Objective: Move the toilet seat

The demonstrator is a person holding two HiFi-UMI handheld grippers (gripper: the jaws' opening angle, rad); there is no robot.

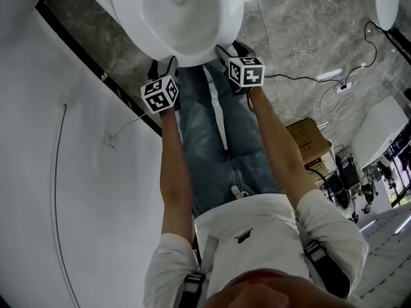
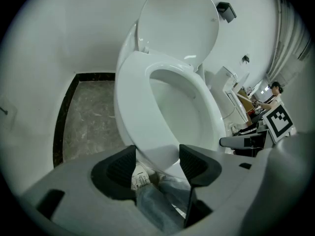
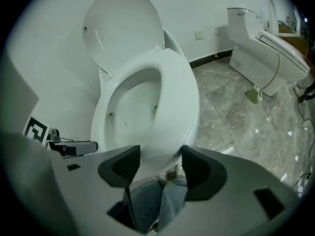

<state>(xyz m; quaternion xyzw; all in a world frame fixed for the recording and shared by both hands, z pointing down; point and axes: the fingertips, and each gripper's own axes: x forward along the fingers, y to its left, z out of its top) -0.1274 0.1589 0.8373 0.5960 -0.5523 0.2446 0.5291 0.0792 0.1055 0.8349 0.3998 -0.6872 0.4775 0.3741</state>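
toilet seat [image 2: 132, 107] lies flat on the bowl [image 3: 129, 113], lid [image 2: 178, 26] upright behind. we keep left gripper [image 2: 157, 157] and right gripper [image 3: 160, 157] spread wide at its front edge, pinching nothing; lowering looks done, or lifting hasn't begun.

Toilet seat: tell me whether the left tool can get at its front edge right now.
Probably yes. The left tool has its jaws wide apart right at the front rim of the toilet seat, which shows between them, and nothing lies in the way.
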